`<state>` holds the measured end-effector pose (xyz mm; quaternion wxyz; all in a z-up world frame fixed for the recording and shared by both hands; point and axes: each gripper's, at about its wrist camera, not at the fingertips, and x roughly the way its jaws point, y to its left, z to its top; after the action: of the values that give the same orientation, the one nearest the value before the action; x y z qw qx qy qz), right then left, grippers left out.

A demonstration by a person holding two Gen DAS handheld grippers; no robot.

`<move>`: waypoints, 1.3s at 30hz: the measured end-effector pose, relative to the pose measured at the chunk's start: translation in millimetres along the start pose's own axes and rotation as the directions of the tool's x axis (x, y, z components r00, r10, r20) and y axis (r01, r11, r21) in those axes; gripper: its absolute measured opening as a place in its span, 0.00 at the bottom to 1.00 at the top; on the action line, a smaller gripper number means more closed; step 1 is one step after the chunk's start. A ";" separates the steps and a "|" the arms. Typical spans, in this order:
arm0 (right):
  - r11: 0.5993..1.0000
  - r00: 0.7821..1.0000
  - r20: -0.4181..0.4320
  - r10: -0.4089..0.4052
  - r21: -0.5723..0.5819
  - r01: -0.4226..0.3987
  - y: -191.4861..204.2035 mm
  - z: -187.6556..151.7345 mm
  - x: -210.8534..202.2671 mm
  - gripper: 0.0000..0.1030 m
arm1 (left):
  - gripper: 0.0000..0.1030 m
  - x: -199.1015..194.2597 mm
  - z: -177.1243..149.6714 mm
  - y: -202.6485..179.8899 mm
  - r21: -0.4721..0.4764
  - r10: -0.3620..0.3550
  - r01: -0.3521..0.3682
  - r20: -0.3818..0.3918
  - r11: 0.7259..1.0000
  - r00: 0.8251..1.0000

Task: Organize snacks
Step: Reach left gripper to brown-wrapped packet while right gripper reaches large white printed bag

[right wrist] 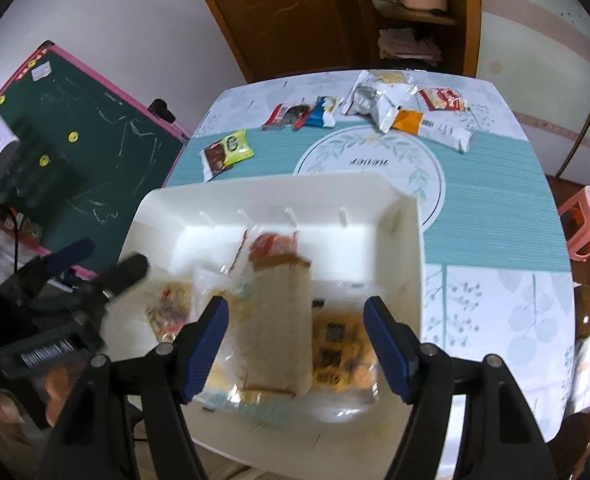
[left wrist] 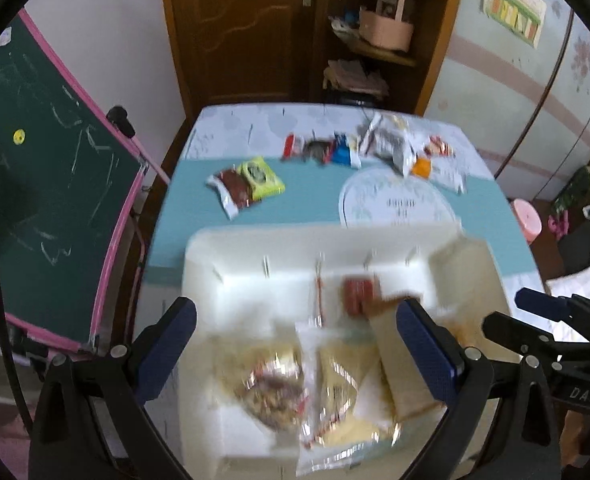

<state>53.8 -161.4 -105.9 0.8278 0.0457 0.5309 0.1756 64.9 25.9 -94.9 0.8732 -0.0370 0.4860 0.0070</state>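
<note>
A white plastic bin stands at the table's near edge and holds several snack packets. My left gripper hangs open over it, above blurred clear-wrapped snacks. My right gripper is open too, its fingers on either side of a long tan packet that lies in the bin without touching either pad. Behind the tan packet lies a red packet. Each gripper shows in the other's view: the right gripper at the bin's right side, the left gripper at its left side.
Loose snacks lie on the far half of the table: a green-yellow packet beside a brown one, a row of small packets, silver bags and an orange-white pack. A chalkboard stands left and a pink stool right.
</note>
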 end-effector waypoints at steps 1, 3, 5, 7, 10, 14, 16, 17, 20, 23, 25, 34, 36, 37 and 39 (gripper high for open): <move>1.000 1.000 0.007 -0.010 -0.006 0.011 -1.5 5.8 -2.0 0.68 | 0.97 -1.2 12.2 2.8 0.002 0.003 -0.003 0.012 1.000 1.000; 0.999 0.999 0.034 -0.029 -0.026 0.030 -4.6 23.5 -10.3 0.68 | 0.97 -4.0 34.4 7.6 0.009 0.013 -0.014 0.030 1.000 0.999; 0.998 0.997 0.066 -0.038 -0.038 0.041 -8.9 42.2 -21.3 0.68 | 0.97 -6.2 58.8 12.7 0.011 0.017 -0.018 0.042 1.000 0.999; 0.997 0.993 0.106 -0.048 -0.050 0.054 -13.8 69.6 -36.0 0.68 | 0.97 -5.7 86.3 17.6 0.009 0.013 -0.013 0.042 1.000 0.999; 0.994 0.985 0.154 -0.082 -0.060 0.092 -21.8 111.3 -51.8 0.68 | 0.97 -1.1 127.3 26.1 0.007 0.033 -0.034 0.041 0.999 0.999; 0.978 0.959 0.226 -0.172 -0.075 0.193 -32.5 171.4 -62.0 0.68 | 0.97 18.2 176.4 37.2 -0.020 0.075 -0.074 0.029 0.997 0.997; 0.970 0.948 0.241 -0.205 -0.077 0.230 -40.2 200.2 -57.5 0.68 | 0.97 38.7 196.6 45.1 -0.049 0.080 -0.080 -0.003 0.996 0.997; 0.966 0.945 0.243 -0.221 -0.076 0.246 -43.8 213.1 -52.5 0.68 | 0.97 47.6 201.5 48.7 -0.058 0.081 -0.081 -0.015 0.995 0.997; 0.967 0.949 0.221 -0.223 -0.072 0.244 -57.2 243.6 -27.5 0.68 | 0.97 94.0 211.7 59.8 -0.069 0.114 -0.120 -0.086 0.990 0.990; 0.968 0.961 0.171 -0.217 -0.093 0.235 -69.4 261.5 11.1 0.68 | 0.97 144.4 203.0 73.9 -0.082 0.147 -0.163 -0.182 0.983 0.972; 0.960 0.963 0.129 -0.237 -0.122 0.253 -73.5 265.0 41.8 0.68 | 0.97 172.4 189.6 87.0 -0.098 0.162 -0.189 -0.238 0.977 0.958; 0.946 0.964 -0.060 -0.260 -0.215 0.242 -88.3 258.6 161.4 0.68 | 0.95 254.1 146.0 130.1 -0.192 0.126 -0.221 -0.413 0.956 0.902; 0.945 0.960 -0.083 -0.268 -0.218 0.245 -89.1 256.6 178.2 0.68 | 0.95 263.8 141.9 130.7 -0.191 0.119 -0.219 -0.430 0.957 0.895; 0.944 0.958 -0.091 -0.272 -0.221 0.247 -88.7 255.9 185.6 0.68 | 0.95 268.1 140.2 130.5 -0.191 0.116 -0.220 -0.441 0.957 0.890; 0.936 0.953 -0.096 -0.289 -0.238 0.260 -86.3 253.4 198.2 0.68 | 0.95 268.8 141.6 131.0 -0.210 0.086 -0.194 -0.436 0.958 0.896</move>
<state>375.7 -146.7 -190.0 0.8077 -0.1335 0.5618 0.1192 320.5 160.4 -256.4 0.7330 -0.1109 0.6598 0.1228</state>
